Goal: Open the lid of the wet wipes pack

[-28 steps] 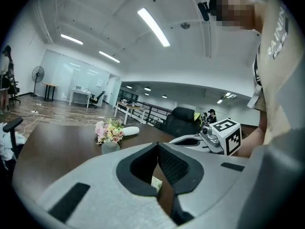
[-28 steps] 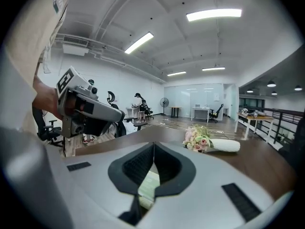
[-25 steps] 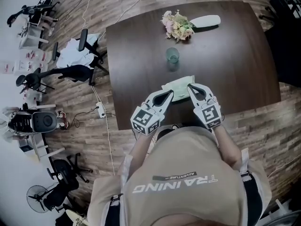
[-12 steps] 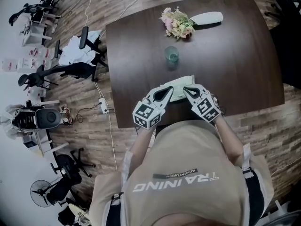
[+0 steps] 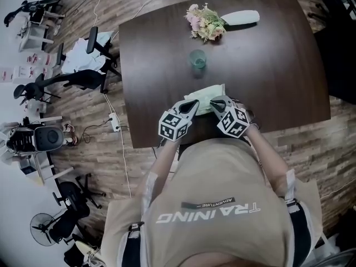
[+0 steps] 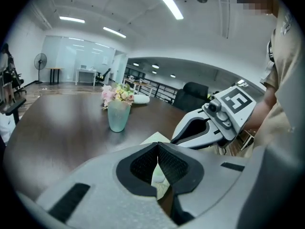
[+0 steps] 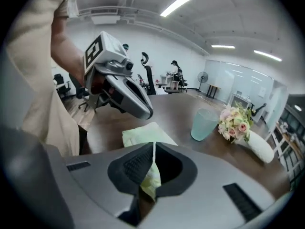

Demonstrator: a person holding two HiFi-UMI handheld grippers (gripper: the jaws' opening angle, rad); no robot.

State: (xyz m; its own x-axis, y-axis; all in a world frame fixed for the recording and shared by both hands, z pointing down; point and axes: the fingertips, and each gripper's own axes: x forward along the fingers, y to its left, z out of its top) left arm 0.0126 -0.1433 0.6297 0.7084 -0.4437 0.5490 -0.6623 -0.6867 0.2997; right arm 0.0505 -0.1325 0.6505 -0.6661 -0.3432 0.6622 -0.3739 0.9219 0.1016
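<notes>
The wet wipes pack (image 5: pixel 203 97) is pale green and lies flat near the table's front edge. In the right gripper view the wet wipes pack (image 7: pixel 143 134) is just ahead of the jaws and also shows through the gap under them. My left gripper (image 5: pixel 193 105) hangs at the pack's left front corner with its tips together and nothing between them. My right gripper (image 5: pixel 214 102) sits at the pack's right front corner, its tips also meeting. In the left gripper view the left gripper (image 6: pixel 157 147) is shut, with the right gripper (image 6: pixel 174 139) close beside it. No lid is visible.
Behind the pack on the dark wooden table (image 5: pixel 267 65) stands a pale green cup (image 5: pixel 197 58). Further back lie a bunch of flowers (image 5: pixel 204 22) and a white oblong object (image 5: pixel 240 16). Office chairs (image 5: pixel 83 71) and cables are on the floor at the left.
Both grippers have come down and drawn in toward the near edge of the pack. The right one has rolled and tipped further downward.
</notes>
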